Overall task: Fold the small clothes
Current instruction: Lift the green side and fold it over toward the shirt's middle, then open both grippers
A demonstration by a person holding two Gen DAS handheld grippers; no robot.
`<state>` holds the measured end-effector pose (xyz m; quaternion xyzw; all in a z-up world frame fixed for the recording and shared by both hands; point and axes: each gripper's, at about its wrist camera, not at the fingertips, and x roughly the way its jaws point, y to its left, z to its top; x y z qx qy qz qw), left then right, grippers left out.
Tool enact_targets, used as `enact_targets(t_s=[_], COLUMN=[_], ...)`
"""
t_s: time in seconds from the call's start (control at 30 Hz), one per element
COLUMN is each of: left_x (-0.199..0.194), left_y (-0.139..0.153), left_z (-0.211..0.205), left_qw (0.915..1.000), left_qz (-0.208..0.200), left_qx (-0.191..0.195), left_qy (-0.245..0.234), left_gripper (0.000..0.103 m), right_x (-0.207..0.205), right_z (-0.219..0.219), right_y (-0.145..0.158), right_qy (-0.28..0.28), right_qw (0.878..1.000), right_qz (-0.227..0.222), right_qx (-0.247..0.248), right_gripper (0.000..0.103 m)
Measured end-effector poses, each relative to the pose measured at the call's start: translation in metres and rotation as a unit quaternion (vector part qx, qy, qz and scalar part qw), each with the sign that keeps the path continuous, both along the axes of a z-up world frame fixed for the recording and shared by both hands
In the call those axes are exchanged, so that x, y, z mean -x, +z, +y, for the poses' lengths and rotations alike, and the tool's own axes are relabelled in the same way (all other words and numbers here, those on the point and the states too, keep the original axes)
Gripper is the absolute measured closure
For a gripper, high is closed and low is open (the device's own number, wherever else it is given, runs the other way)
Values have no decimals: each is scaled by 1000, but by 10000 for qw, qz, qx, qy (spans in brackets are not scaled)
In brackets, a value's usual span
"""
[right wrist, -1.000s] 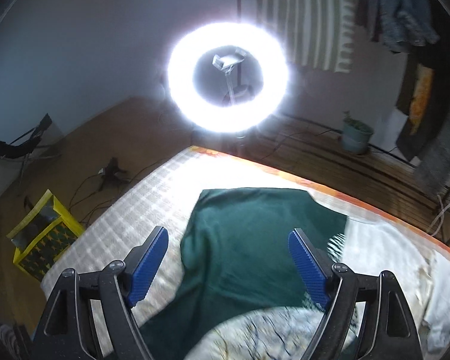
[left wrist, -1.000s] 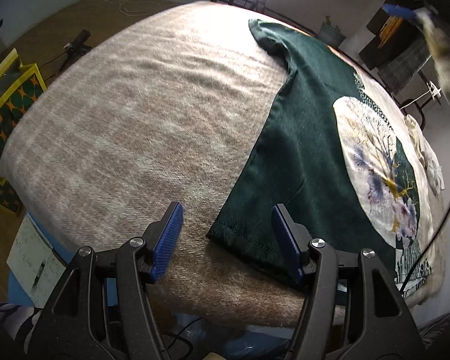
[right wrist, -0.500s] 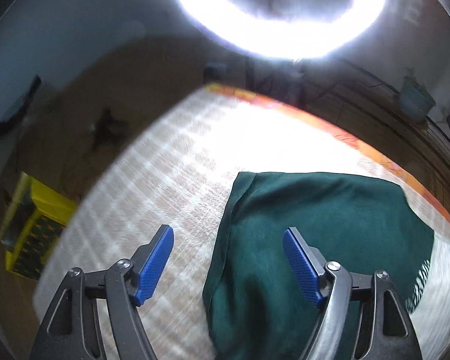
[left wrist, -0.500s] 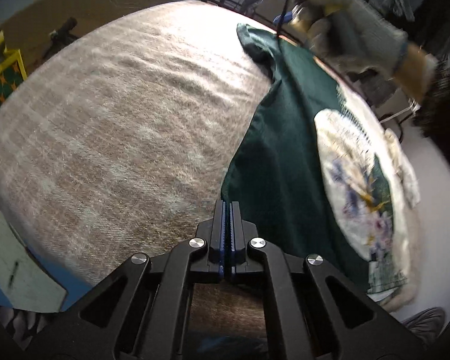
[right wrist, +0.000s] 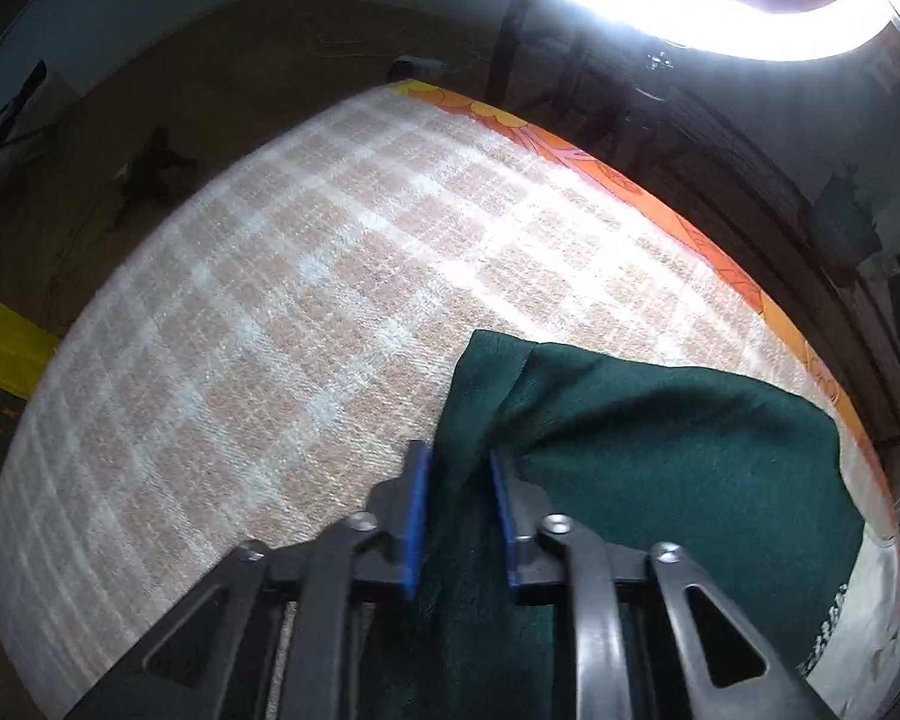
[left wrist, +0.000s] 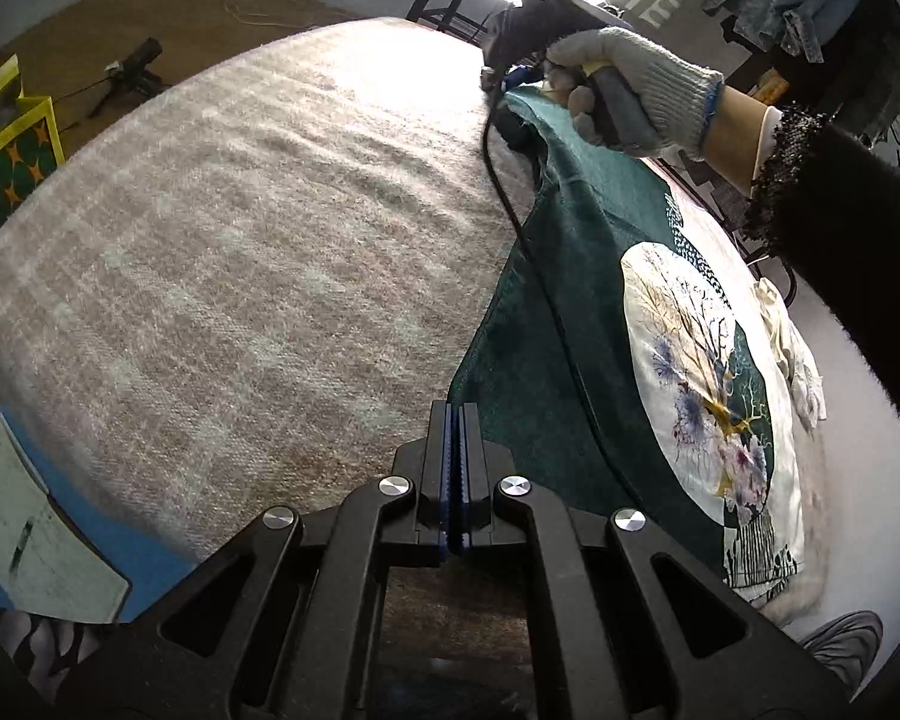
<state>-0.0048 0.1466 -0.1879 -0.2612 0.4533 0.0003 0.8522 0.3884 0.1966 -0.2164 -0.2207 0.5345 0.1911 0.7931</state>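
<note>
Green T-shirt (left wrist: 546, 372) spread print-up along the right side of the checked blanket (left wrist: 240, 240), round pale tree motif (left wrist: 690, 372) facing upward. Near hem corner at the tips of the left tool (left wrist: 456, 420).

Left tool: pads wide apart astride that corner 1.0 s ago, now pressed flat together with no gap. Shirt edge running straight into the tips; cloth between the pads not itself visible, so grip on the corner judged, not seen.

Right tool (right wrist: 459, 498): wide open above the far end of the shirt 0.5 s ago, now narrowed onto a raised ridge of green cloth near the sleeve and shoulder. Fabric filling the slot between the 2 blue pads and puckering toward them. In the left wrist view, gloved right hand (left wrist: 624, 90) squeezing the handle at that same far end, black cable (left wrist: 510, 204) trailing across the shirt.

Meaning for the task: both ends of the shirt's left edge apparently secured, 1 tool at the hem and 1 at the shoulder. Grasp phase probably complete, fold itself not yet begun, shirt lying at full width. Likely next: lifting of this edge and carrying across toward the print, both ends kept level.

Risks: thin pinch at the hem corner liable to slip; cable across the cloth liable to drag it.

Ring light (right wrist: 690, 0) overhead, glare strong in the right wrist view.
</note>
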Motion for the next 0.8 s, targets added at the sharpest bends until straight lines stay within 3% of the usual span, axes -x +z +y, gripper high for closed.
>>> enact_targets(t_s=[0.07,0.33,0.57,0.8], left_x=[1,10,12,10], left_y=[3,24,39,60], left_z=[1,-10,-32,-91], left_qw=[10000,9988,9967,9874], left_qz=[-62,-427,-614,-922], left_qx=[18,-142,-239,-468], left_qy=[2,-173,-469,-1196], left_gripper=[103,103,103,103], right_x=[-5,-11,-10,0], right_z=[-3,-64,-125,-202], right_y=[3,57,62,80], right_qy=[-42,-480,-718,-968], right_qw=[10000,9849,9716,9556], right_qz=[29,43,6,-301], right_qx=[-52,-1664,-2253,-2767], right_gripper=[102,102,102,102])
